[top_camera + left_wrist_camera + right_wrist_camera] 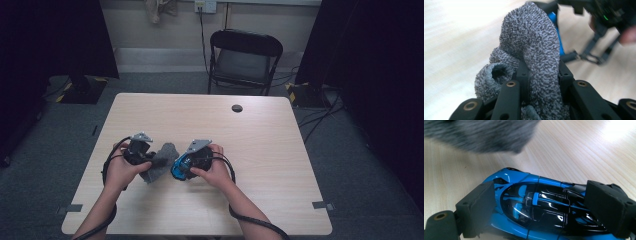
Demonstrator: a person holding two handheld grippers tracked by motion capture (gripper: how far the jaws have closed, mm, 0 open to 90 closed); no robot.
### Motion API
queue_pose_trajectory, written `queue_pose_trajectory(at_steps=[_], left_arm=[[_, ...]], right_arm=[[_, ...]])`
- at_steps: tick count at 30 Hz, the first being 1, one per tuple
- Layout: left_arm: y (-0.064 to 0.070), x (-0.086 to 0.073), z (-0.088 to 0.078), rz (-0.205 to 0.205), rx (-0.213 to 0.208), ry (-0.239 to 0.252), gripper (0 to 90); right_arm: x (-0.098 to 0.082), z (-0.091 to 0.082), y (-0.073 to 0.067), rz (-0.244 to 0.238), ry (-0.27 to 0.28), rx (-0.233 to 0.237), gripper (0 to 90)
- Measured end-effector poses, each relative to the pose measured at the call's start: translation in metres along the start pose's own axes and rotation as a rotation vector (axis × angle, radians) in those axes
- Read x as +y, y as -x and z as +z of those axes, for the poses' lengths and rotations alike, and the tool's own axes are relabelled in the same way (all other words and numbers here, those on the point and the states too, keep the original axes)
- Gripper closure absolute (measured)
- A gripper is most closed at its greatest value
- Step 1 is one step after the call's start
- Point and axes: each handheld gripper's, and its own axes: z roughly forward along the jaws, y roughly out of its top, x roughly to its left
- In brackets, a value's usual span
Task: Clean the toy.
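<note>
High view: left gripper (150,162) pinches the fuzzy grey knitted cloth (161,161), right gripper (181,167) clamps the glossy blue toy car (179,167); both are gripped, wiping seemingly not begun.

Both forearms reach in side by side; left gripper (145,157) jaws clamped tight, right gripper (184,165) jaws closed in a grip

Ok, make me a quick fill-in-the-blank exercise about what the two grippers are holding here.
1. The left gripper is shut on a fuzzy ____ sock.
2. The right gripper clamps a toy car whose body is black and ____.
3. Beyond the table stands a folding ____.
4. The sock sits between the two ____ in the high view.

Missing words: grey; blue; chair; grippers
</note>
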Motion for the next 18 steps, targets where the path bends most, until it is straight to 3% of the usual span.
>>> queue_pose_trajectory(at_steps=[5, 9, 15, 18], left_arm=[[-0.016, 0.015, 0.014, -0.018, 0.016, 0.017, 70.8], [-0.025, 0.024, 0.031, -0.035, 0.021, -0.003, 70.7], [-0.034, 0.035, 0.048, -0.067, 0.028, 0.041, 70.8], [-0.035, 0.042, 0.061, -0.06, 0.037, 0.058, 70.8]], right_arm=[[0.001, 0.0, 0.0, -0.002, -0.003, 0.002, 9.8], [0.0, 0.0, 0.0, 0.0, 0.002, 0.001, 9.8], [0.001, 0.0, 0.0, -0.003, -0.006, 0.002, 9.8], [0.001, 0.0, 0.0, -0.001, -0.004, 0.002, 9.8]])
